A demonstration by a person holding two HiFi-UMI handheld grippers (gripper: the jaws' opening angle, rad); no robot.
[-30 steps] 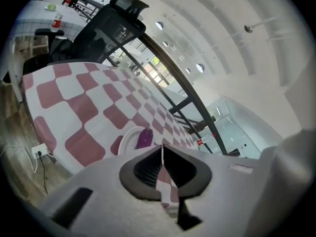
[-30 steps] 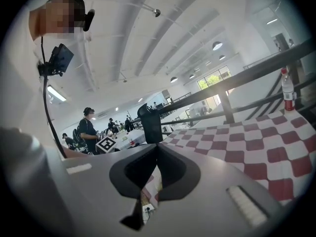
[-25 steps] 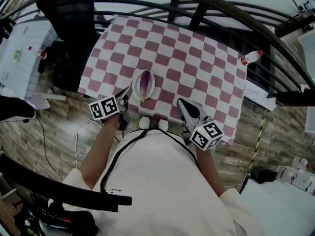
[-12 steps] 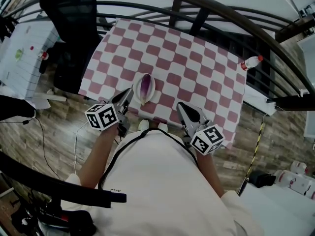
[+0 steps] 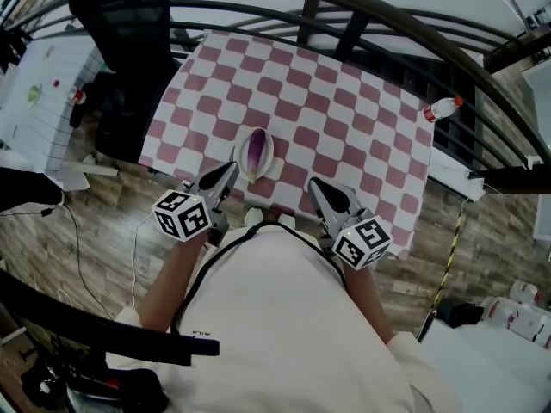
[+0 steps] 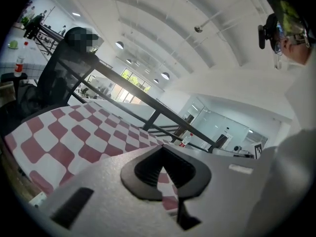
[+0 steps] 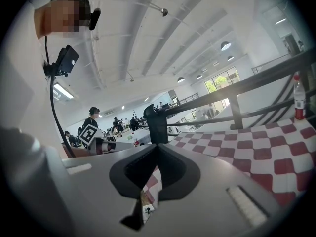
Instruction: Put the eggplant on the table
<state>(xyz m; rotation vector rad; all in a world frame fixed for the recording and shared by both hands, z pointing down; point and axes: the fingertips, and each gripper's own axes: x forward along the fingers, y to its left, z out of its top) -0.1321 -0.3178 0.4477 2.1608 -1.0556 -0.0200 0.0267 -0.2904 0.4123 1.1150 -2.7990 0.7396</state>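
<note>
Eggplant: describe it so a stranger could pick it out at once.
Find the red-and-white checked table. Near its lower edge in the head view, left of centre, lies the eggplant. It is the only purple thing there, pale-rimmed; the bottle stands at the right edge.

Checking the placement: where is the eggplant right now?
Head view: the eggplant lies on the checkered table, near its front edge, just beyond the left gripper.

Wood-plank floor point(image 5: 112, 205), black office chair point(image 5: 120, 24), dark metal railing point(image 6: 143, 97), white arched ceiling point(image 6: 163, 28).
</note>
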